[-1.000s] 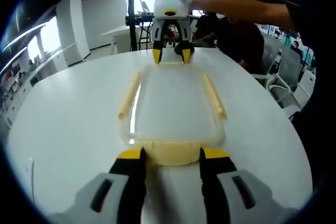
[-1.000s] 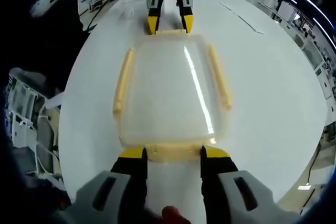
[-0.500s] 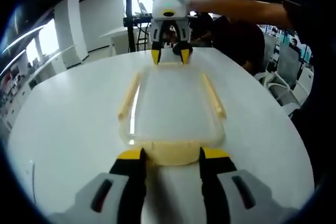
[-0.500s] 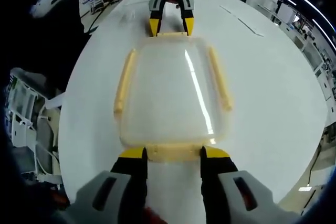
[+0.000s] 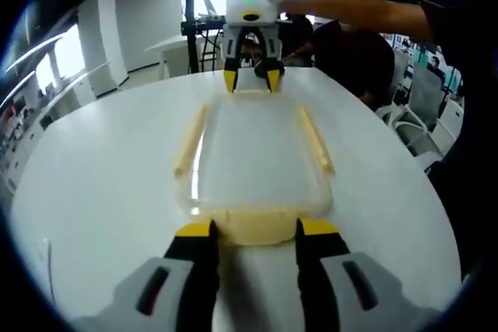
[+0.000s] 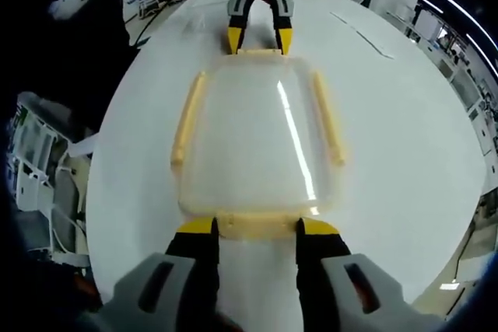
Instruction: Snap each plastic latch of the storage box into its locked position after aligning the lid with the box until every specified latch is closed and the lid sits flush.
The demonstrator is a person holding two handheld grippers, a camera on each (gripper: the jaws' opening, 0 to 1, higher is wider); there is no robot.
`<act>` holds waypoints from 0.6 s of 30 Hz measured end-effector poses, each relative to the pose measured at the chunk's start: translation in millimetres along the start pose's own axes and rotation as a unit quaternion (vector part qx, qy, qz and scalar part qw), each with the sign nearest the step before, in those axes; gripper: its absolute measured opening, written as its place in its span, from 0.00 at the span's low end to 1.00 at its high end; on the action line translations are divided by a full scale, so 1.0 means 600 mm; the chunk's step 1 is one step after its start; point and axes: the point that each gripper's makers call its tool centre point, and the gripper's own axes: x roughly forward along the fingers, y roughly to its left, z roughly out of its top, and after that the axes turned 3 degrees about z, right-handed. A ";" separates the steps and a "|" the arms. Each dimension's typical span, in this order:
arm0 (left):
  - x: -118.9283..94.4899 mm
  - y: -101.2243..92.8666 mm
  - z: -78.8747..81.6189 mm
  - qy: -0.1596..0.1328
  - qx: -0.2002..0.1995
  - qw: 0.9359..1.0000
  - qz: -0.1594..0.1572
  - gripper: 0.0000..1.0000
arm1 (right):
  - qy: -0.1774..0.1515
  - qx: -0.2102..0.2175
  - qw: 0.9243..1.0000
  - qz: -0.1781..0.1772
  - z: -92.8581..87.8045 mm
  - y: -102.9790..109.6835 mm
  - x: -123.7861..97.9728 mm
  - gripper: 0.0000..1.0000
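A clear storage box with its lid (image 5: 253,153) (image 6: 257,138) lies flat on the white round table (image 5: 93,184) (image 6: 405,153). Cream latches run along both long sides (image 5: 191,141) (image 6: 327,114), and one sits at each short end. My left gripper (image 5: 254,231) stands open, with the near end latch (image 5: 253,225) between its yellow-tipped jaws. It also appears at the box's far end in the right gripper view (image 6: 260,40). My right gripper (image 6: 255,227) is open around the opposite end latch (image 6: 255,225), and appears far off in the left gripper view (image 5: 251,80).
A person's arm (image 5: 366,13) reaches in from the right above the far gripper. Chairs (image 5: 420,114) (image 6: 39,169) stand close to the table's edge. A thin pale strip (image 6: 358,29) lies on the table beyond the box.
The far gripper in each view has edged slightly up and away from the box's end. The box and both near jaws hold their places.
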 end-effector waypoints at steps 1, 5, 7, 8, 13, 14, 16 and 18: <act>-0.001 0.000 0.000 -0.001 -0.004 1.000 -0.001 0.37 | 0.002 0.000 1.000 0.001 0.000 0.000 0.000 0.36; -0.005 -0.003 -0.001 0.009 -0.011 1.000 -0.004 0.37 | 0.005 -0.002 1.000 0.006 0.008 0.004 0.002 0.36; -0.009 -0.004 -0.004 0.017 -0.016 1.000 -0.003 0.37 | 0.009 -0.004 1.000 0.005 0.012 0.006 0.004 0.36; -0.009 -0.004 -0.005 0.017 -0.016 1.000 -0.003 0.37 | 0.009 -0.004 1.000 0.005 0.013 0.007 0.004 0.36; -0.019 -0.009 -0.012 0.027 -0.030 0.999 -0.007 0.37 | 0.001 -0.002 1.000 0.002 0.031 0.011 -0.003 0.36; -0.022 -0.010 -0.010 0.027 -0.030 0.999 -0.007 0.37 | 0.003 -0.004 1.000 0.001 0.033 0.012 -0.005 0.36; -0.026 -0.012 -0.008 0.031 -0.031 0.999 -0.008 0.37 | 0.006 -0.003 1.000 0.002 0.039 0.016 -0.007 0.36; -0.033 -0.013 -0.005 0.034 -0.027 0.999 -0.007 0.37 | 0.008 -0.006 1.000 0.002 0.046 0.022 -0.014 0.36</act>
